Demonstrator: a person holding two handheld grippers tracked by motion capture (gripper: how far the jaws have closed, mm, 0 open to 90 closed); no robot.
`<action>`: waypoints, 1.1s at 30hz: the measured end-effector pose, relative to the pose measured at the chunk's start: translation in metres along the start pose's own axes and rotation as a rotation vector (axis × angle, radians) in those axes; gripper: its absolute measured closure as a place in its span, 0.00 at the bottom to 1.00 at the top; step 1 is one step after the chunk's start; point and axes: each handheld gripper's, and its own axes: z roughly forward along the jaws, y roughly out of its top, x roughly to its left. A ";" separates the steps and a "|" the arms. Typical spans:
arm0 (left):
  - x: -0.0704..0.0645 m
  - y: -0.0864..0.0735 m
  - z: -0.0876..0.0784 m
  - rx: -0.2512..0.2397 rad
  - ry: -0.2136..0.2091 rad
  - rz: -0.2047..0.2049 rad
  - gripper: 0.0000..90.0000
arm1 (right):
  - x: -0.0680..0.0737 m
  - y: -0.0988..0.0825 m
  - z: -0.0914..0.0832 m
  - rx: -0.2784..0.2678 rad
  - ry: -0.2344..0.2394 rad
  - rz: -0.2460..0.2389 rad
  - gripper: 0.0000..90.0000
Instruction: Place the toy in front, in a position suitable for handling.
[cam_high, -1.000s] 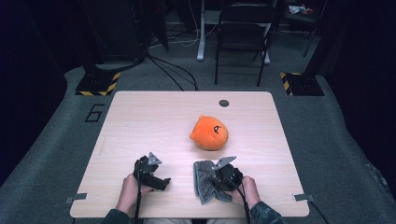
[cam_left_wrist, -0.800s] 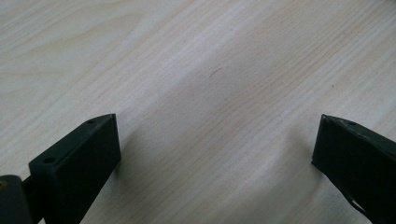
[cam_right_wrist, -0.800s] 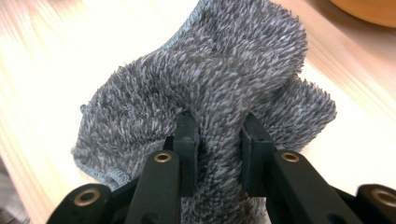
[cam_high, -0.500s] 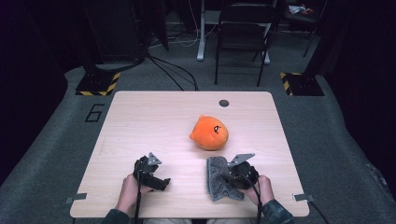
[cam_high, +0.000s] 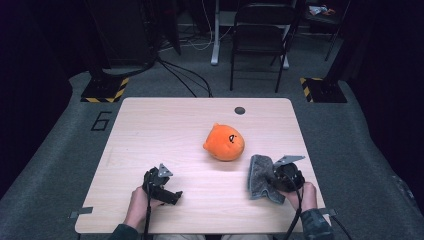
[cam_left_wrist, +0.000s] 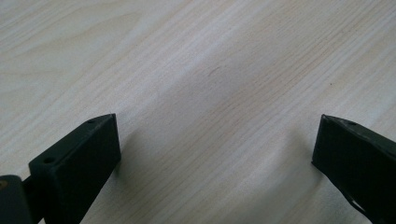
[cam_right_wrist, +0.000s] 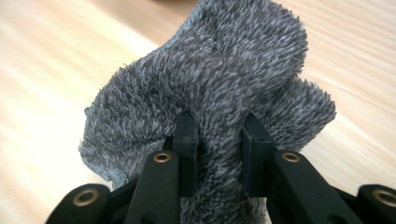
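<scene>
pinching a fold of grey cloth (cam_right_wrist: 219, 88), the right gripper (cam_right_wrist: 218, 135) has its two jaws closed tight on the fabric, the pile bunched between them and spilling up and over both sides. seen from the high view, the right gripper (cam_high: 280, 176) sits near the table's right front edge, with the cloth (cam_high: 258, 176) draped from it toward the left, its lower part lying on the wood. the person's right hand (cam_high: 303, 192) wraps the gripper from behind, a cable trailing back off the table.

just beyond the cloth, toward the middle of the table (cam_high: 165, 125), sits an orange plush (cam_high: 225, 142), close to the cloth's top corner but apart from it.

over at the left front, the left gripper (cam_high: 162, 186) rests low over the wood in the left hand (cam_high: 137, 202). its jaws stand wide apart with bare table (cam_left_wrist: 196, 70) between them, holding nothing.

a small dark round cap (cam_high: 240, 110) lies near the far edge.
</scene>
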 end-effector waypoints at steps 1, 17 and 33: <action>0.000 0.000 0.000 0.000 0.000 0.001 0.01 | -0.005 -0.001 0.000 -0.003 -0.009 0.023 0.79; 0.000 0.001 -0.001 0.006 0.007 -0.009 0.01 | -0.057 -0.006 0.026 0.037 -0.131 0.172 0.58; 0.019 0.043 -0.019 -0.157 -0.005 -0.090 0.00 | -0.049 -0.015 -0.004 -0.060 -0.095 0.117 0.14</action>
